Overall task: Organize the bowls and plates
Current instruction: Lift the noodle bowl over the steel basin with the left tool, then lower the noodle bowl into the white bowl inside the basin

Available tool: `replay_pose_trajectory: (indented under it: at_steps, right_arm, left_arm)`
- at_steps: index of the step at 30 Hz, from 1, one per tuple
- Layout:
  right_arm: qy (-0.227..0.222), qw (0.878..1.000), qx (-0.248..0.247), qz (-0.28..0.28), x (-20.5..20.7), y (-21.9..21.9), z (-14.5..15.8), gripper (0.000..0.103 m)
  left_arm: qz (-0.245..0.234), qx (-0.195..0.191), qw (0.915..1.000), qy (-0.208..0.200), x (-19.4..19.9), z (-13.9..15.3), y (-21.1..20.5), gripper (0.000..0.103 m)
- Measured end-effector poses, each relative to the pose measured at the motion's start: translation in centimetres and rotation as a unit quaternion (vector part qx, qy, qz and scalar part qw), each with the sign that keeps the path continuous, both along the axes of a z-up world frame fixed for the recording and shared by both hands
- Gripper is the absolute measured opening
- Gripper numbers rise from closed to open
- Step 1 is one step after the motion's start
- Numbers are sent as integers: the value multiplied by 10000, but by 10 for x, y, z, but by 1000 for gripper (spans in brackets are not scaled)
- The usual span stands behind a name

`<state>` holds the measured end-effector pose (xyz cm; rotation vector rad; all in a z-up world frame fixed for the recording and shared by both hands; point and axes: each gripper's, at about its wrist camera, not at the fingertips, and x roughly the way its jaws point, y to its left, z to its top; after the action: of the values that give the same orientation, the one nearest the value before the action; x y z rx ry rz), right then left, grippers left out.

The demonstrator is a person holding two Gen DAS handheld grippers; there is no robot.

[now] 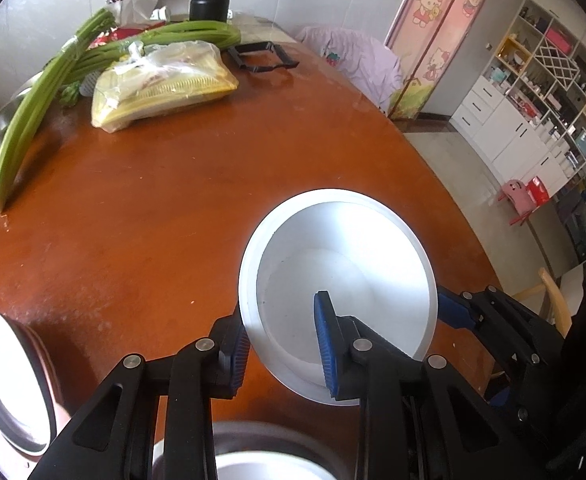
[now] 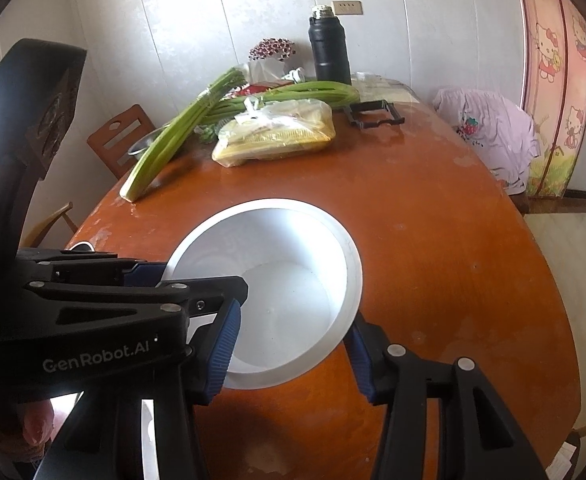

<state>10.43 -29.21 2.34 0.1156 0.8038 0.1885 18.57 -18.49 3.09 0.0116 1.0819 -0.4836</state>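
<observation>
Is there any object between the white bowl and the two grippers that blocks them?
Nothing visible blocks them. The left gripper already straddles the near-left rim of the white bowl, and the right gripper straddles the bowl's near-right rim. The table around it is bare.
</observation>
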Motion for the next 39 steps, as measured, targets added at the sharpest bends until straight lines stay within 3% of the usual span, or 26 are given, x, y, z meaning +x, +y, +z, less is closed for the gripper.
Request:
replay_pose_trajectory:
  at_steps: [21,39]
  right_arm:
    - [-454,9978,-185,444,-47,61,40,51]
    - [-497,9952,-106,834,-78,87,46,51]
  left_arm:
    - [395,-239,9977,-501,-62,39,68,30]
    - [627,-260,9954,-677,-112,47,97,30]
